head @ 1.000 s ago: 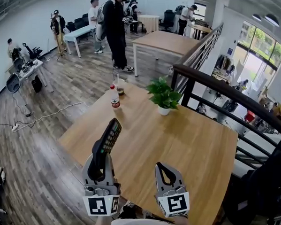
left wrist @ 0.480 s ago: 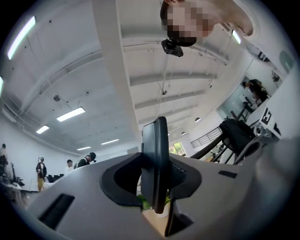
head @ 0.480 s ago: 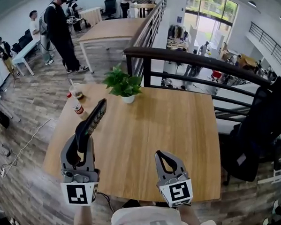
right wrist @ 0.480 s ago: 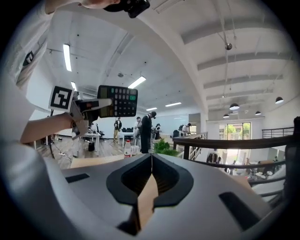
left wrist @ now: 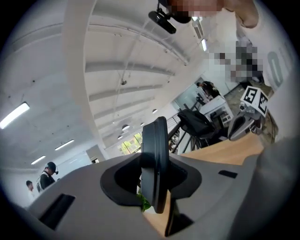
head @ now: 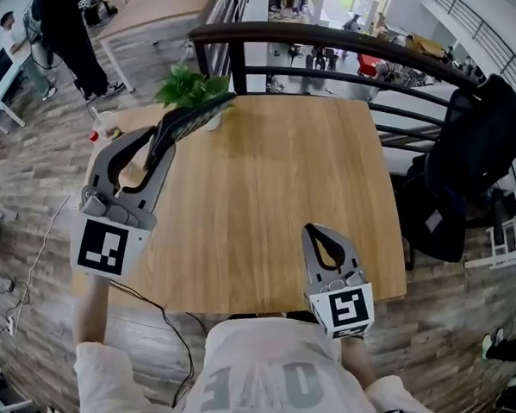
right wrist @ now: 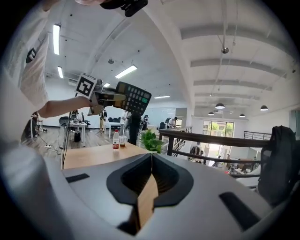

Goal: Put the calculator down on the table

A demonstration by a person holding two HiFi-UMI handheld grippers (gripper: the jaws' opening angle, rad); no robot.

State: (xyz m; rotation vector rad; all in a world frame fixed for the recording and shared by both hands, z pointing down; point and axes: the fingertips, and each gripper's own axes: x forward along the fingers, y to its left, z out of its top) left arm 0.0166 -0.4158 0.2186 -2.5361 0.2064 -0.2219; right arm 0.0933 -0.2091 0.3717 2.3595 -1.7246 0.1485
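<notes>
A: Status on the left gripper (head: pixel 160 143)?
B: Pinching the calculator (head: pixel 199 115) by its lower end, edge-on between the jaws. Same bite as a second ago, no slip.
A: And the right gripper (head: pixel 326 237)?
B: Pressed together, nothing in it. Parked low by the near edge of the table (head: pixel 276 194), as before.
A: Change since a second ago?
B: Swung the left one up and across, and rolled it. Was pointing the calculator ahead over the near-left part. Now leaning it toward the potted plant (head: pixel 188 87) at the far-left corner.
A: Down yet?
B: No. Held in the air, key side toward the right gripper view, well above the wood there. Probably hanging over the left edge, but hard to call from the head view.
A: So?
B: Carrying, not placing. Still needs lowering onto bare wood, clear of the plant, bottle (right wrist: pixel 115 139) and cup (right wrist: pixel 123 140), then letting go.
</notes>
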